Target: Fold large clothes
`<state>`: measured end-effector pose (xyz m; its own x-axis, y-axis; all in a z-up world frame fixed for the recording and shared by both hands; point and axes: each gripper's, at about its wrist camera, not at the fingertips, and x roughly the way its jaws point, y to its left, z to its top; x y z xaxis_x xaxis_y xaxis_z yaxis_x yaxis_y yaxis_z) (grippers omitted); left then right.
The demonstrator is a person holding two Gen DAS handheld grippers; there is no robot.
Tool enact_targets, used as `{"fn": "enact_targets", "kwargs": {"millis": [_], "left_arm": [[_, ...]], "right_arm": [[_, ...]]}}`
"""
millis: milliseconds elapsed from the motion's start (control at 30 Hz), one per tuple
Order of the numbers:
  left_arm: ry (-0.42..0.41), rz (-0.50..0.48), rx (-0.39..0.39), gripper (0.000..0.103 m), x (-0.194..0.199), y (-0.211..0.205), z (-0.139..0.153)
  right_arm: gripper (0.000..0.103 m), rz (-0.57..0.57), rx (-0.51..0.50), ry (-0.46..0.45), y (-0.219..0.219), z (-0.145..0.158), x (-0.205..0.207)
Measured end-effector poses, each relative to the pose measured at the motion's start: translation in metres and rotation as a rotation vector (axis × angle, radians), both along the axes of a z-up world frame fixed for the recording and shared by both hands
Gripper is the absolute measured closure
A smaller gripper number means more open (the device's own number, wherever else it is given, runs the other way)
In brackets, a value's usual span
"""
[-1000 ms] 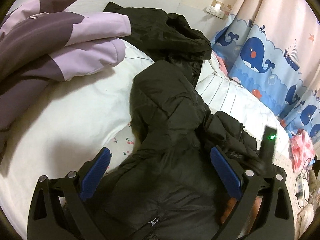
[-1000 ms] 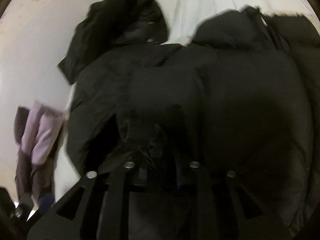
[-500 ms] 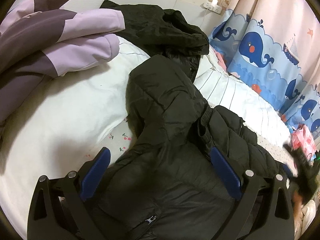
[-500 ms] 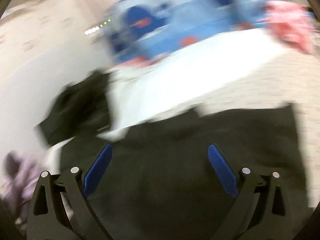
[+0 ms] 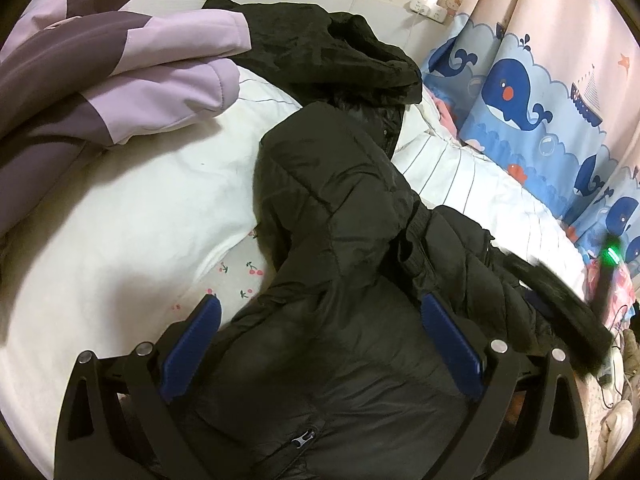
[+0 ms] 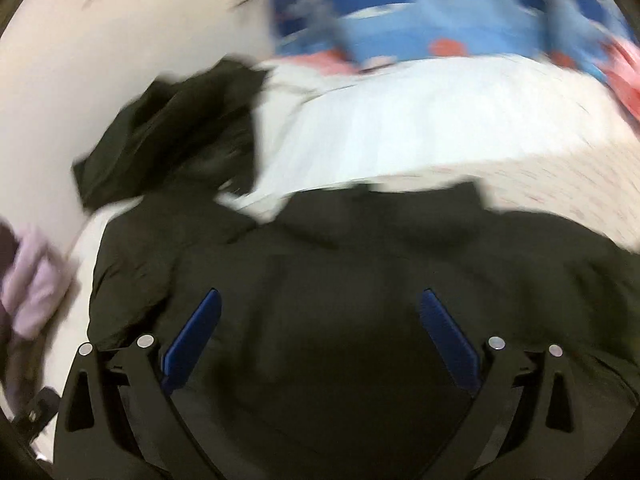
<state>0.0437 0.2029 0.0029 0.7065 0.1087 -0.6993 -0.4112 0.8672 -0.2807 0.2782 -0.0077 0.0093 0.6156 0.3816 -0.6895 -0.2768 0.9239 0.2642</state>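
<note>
A black puffer jacket (image 5: 332, 240) lies spread on the white bedding, one sleeve (image 5: 452, 248) folded over its body and a zip pull near the bottom. My left gripper (image 5: 320, 300) hovers over the jacket's lower part, open, both blue pads clear of the fabric. In the right wrist view, which is blurred, my right gripper (image 6: 320, 296) is also wide open above the same jacket (image 6: 360, 280), with nothing pinched between its blue fingers. A blurred dark tool with a green light (image 5: 608, 256), at the right edge of the left wrist view, is that right gripper.
A lilac and purple jacket (image 5: 120, 72) lies at the upper left, and another black garment (image 5: 332, 56) sits behind the puffer. A whale-print curtain (image 5: 520, 92) hangs at the right beside a wall socket (image 5: 430, 4). Striped white bedding (image 5: 472, 184) runs along the curtain.
The right gripper's fingers, close together in the jacket's fabric a second ago, now stand wide apart and clear of it. It has lifted and tilted up. The left gripper has stayed put.
</note>
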Motion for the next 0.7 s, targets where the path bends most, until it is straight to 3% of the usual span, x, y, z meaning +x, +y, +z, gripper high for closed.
{"fn": "enact_targets", "kwargs": {"millis": [67,100,167,200,300,400,567,700], "left_arm": [[-0.002,-0.001,-0.001,0.007,0.0,0.0,0.0],[-0.003,-0.002,0.0,0.007,0.0,0.0,0.001],[-0.005,-0.002,0.001,0.007,0.0,0.001,0.001],[-0.005,-0.003,0.0,0.007,-0.001,0.002,0.001],[-0.015,-0.001,0.006,0.007,-0.002,0.004,0.004],[-0.039,-0.003,0.07,0.007,-0.005,-0.002,0.012],[-0.093,-0.056,0.212,0.007,-0.004,-0.028,0.031],[-0.12,-0.14,0.368,0.007,0.043,-0.058,0.07]], "right_arm": [[0.006,0.083,-0.065,0.121,0.043,-0.036,0.012],[0.006,0.139,-0.209,0.219,0.074,-0.066,0.018],[0.006,0.186,-0.359,0.182,0.099,-0.073,0.011],[0.006,0.188,-0.342,0.187,0.097,-0.067,0.008],[0.006,0.185,-0.118,0.203,0.059,-0.037,-0.012],[0.006,0.19,-0.054,0.157,0.013,-0.01,-0.061],[0.006,0.101,0.174,0.205,-0.084,0.014,-0.153],[0.006,0.074,0.288,0.17,-0.129,0.025,-0.192]]}}
